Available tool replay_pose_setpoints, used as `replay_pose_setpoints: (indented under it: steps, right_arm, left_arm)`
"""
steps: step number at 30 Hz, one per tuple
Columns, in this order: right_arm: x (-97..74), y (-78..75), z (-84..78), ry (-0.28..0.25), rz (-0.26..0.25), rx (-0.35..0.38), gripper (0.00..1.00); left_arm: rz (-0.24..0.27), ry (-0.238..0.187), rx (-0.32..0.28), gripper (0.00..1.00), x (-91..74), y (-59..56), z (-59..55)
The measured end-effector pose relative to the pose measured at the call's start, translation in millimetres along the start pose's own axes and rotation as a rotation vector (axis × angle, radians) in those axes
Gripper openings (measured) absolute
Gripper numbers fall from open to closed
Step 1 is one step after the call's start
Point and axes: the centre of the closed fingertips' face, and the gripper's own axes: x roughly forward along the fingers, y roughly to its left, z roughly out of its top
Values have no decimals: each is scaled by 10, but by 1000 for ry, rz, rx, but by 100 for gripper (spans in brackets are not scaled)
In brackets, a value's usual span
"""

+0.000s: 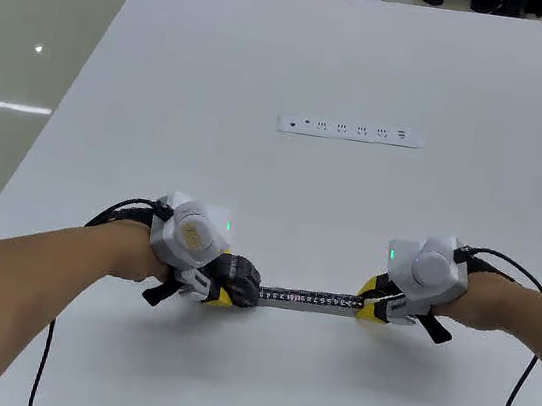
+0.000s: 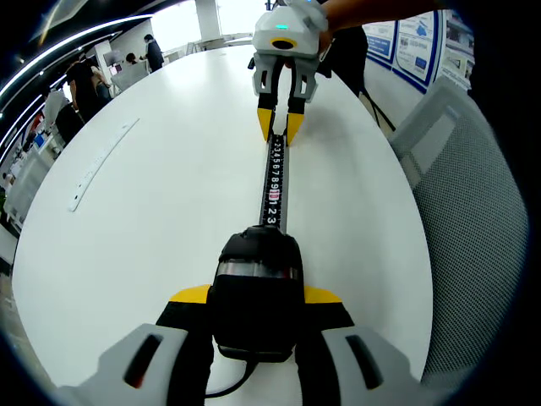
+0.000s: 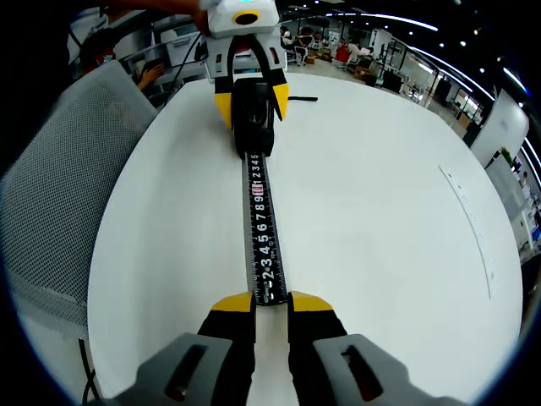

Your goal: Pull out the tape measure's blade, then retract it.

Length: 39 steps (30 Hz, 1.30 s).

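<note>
The black tape measure case [image 1: 236, 281] [image 2: 256, 288] [image 3: 254, 106] rests low over the white table [image 1: 371, 66], held in my left gripper [image 1: 221, 291] [image 2: 256, 298], which is shut on it. Its blade [image 1: 309, 298] [image 2: 275, 173] [image 3: 261, 233] is drawn out a short way, numbers facing up, and stretches straight across to my right gripper [image 1: 370, 309] [image 3: 270, 301]. That gripper is shut on the blade's end, its yellow-tipped fingers [image 3: 235, 306] pinching it from both sides. In each gripper view the other gripper faces me at the blade's far end.
A white power strip [image 1: 349, 130] lies flat on the table beyond the grippers. A grey mesh chair [image 2: 473, 220] [image 3: 59, 194] stands beside the table near its front edge. Cables trail from both grippers. People stand in the room beyond the table.
</note>
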Motion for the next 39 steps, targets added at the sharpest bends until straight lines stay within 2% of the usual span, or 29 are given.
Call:
replay_pose_setpoints:
  steps: [39]
  right_arm:
    - [-143, -31, -232, 25, -5, 11, 13]
  left_arm:
    - [-3, 4, -15, 33, -1, -4, -8]
